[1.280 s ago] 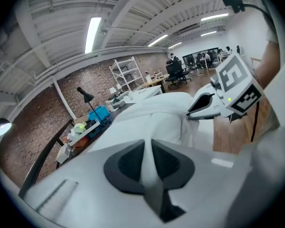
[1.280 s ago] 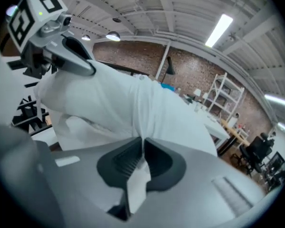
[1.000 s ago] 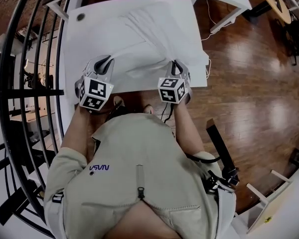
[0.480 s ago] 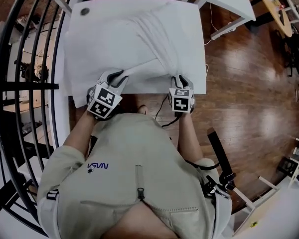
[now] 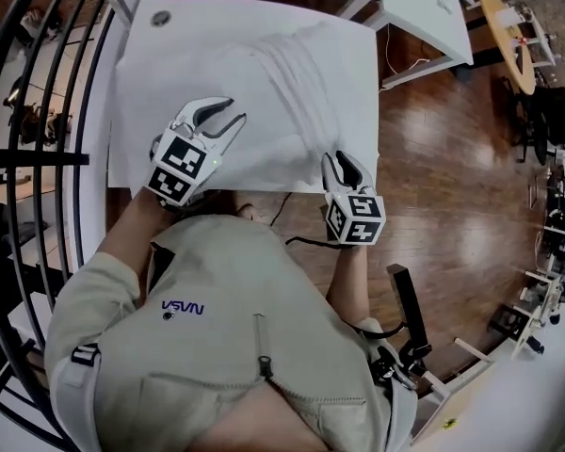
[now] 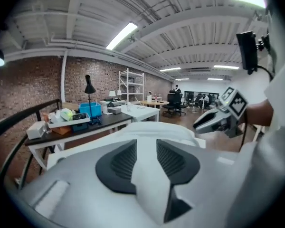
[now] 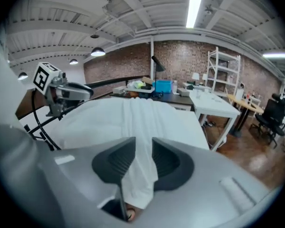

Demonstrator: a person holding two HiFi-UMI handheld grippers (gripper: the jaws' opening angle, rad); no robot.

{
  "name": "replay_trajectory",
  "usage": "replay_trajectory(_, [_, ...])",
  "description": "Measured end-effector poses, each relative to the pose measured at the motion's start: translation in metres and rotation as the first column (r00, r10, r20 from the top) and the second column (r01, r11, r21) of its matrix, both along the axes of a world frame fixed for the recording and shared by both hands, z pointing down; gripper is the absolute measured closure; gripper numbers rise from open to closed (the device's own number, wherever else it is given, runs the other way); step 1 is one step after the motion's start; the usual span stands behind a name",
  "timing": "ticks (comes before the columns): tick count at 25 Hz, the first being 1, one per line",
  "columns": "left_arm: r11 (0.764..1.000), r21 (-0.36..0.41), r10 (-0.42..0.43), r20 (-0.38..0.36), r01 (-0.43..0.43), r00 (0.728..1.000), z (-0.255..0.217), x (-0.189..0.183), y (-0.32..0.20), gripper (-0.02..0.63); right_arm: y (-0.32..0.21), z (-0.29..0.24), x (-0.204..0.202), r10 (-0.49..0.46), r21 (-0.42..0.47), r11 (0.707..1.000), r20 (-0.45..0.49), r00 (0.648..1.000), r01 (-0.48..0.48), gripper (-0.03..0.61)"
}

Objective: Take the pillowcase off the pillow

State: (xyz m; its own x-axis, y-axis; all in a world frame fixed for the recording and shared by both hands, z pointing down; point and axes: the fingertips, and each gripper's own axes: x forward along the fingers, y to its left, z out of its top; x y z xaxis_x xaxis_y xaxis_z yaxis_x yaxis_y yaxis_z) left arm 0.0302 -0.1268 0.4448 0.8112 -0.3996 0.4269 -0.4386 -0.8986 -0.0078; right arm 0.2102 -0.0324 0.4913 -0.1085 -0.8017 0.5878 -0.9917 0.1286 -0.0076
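Both pairs of jaws have just been opening. My left gripper (image 6: 146, 144) and right gripper (image 7: 143, 144) now stand parted, each with a slack fold of the white pillowcase (image 5: 292, 92) between the pads, unpinched. The cloth lies bunched in ridges on the table (image 5: 141, 83). I cannot tell pillow from case, so I judge the stripping unfinished.
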Motion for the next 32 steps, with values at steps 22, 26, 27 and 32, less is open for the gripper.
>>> replay_trajectory(22, [0.971, -0.228, -0.001, 0.309, 0.076, 0.951, 0.099, 0.012, -0.111, 0.501, -0.235, -0.057, -0.096, -0.424, 0.038, 0.898, -0.185, 0.886, 0.438, 0.460])
replay_trajectory(26, [0.980, -0.185, -0.017, 0.297, 0.075, 0.955, 0.094, 0.015, -0.098, 0.554, -0.269, -0.010, -0.109, -0.503, -0.137, 0.864, -0.227, 0.834, 0.485, 0.430])
replay_trajectory(27, [0.982, -0.172, -0.018, 0.301, 0.073, 0.953, 0.092, 0.014, -0.094, 0.564, -0.271, 0.003, -0.113, -0.522, -0.188, 0.852, -0.226, 0.822, 0.489, 0.428])
replay_trajectory(32, [0.996, -0.075, -0.021, 0.316, 0.047, 0.949, 0.079, 0.009, -0.072, 0.589, -0.265, 0.035, -0.127, -0.596, -0.341, 0.798, -0.328, 0.733, 0.497, 0.539])
